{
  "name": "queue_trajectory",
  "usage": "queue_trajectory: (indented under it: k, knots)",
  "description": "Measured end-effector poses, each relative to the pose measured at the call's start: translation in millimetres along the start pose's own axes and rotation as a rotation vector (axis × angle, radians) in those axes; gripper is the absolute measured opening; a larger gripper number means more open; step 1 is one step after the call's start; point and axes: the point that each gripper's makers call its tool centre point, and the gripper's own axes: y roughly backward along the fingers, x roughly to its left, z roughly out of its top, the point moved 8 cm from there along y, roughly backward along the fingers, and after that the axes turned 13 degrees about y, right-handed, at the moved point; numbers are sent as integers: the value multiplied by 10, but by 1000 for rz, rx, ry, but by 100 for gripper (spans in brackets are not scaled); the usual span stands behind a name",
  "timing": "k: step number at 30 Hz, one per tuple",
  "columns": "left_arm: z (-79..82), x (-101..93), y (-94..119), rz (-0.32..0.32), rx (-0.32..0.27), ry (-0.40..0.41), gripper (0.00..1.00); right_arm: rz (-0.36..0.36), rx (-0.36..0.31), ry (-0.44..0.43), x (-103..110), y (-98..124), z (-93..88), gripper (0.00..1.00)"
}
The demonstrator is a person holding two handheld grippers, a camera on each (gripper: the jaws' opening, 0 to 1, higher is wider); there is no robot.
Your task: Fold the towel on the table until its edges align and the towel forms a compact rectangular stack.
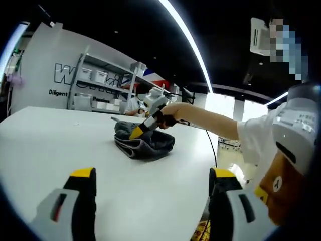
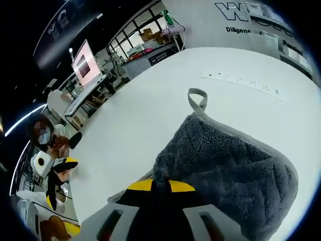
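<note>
In the left gripper view, the left gripper (image 1: 150, 183) rises from the bottom of the frame with its two yellow-tipped jaws set wide apart, holding nothing and touching nothing; bare white desk (image 1: 60, 145) shows between them. Past the jaws, near the centre of the frame, the dark grey fluffy towel (image 1: 145, 143) lies bunched in a low heap on the desk. The right gripper (image 1: 138, 131) comes in from the right of that frame, held in a person's hand (image 1: 168, 113) at the end of a bare forearm, and its yellow tip meets the upper side of the towel.

In the right gripper view, the jaws stand at the bottom centre with their yellow tips drawn together on the near edge of the towel, clamping a fold of it. The towel spreads to the lower right of the frame, folded over on itself, with a grey hanging loop (image 2: 197, 98) sticking out at its upper left end and lying on the desk. How neatly its edges line up is hard to judge from so close.
</note>
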Motion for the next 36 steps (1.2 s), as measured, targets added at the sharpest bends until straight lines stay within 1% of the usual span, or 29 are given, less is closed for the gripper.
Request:
queue_trajectory:
  k: [3, 8, 9, 12, 14, 16, 18, 20, 21, 23, 26, 29, 32, 33, 34, 35, 36]
  knots:
    - [-5, -6, -4, -2, 0, 3, 98, 5, 6, 5, -30, -36, -5, 9]
    - [19, -29, 2, -1, -5, 0, 98, 9, -2, -5, -63, 15, 18, 10]
    - [24, -36, 5, 0, -5, -3, 98, 11, -8, -6, -71, 39, 33, 12]
    - [37, -44, 16, 7, -4, -9, 98, 39, -60, 1, 10, 152, 76, 21]
    - [46, -46, 21, 12, -4, -10, 98, 41, -72, 14, 57, 244, 96, 24]
    - [56, -54, 21, 16, -5, -14, 98, 26, -78, 56, 94, 352, 126, 25]
    - [65, -69, 18, 15, -7, -17, 98, 21, -99, 69, 133, 472, 172, 28]
    - [73, -86, 8, 12, -11, -20, 98, 27, -149, 83, 220, 603, 234, 28]
    - [76, -94, 2, 11, -12, -20, 98, 28, -164, 90, 242, 644, 251, 28]
    - [80, -110, -5, 8, -13, -22, 98, 22, -217, 101, 272, 786, 307, 29]
    - [89, -133, 6, 5, -13, -27, 98, 16, -279, 132, 323, 1062, 300, 29]
    - [107, -129, 23, 5, -14, -32, 98, 3, -334, 167, 349, 1302, 204, 31]
    - [142, -98, 37, 10, -20, -39, 98, 28, -408, 203, 370, 1519, 47, 34]
    - [151, -93, 38, 9, -25, -40, 98, 22, -438, 200, 363, 1589, -14, 34]
    - [165, -84, 41, 6, -33, -36, 98, 13, -452, 208, 357, 1633, -59, 35]
    - [171, -80, 41, 4, -35, -34, 98, -2, -456, 223, 350, 1691, -153, 37]
    - [175, -72, 42, 7, -35, -37, 98, -42, -453, 261, 325, 1757, -276, 40]
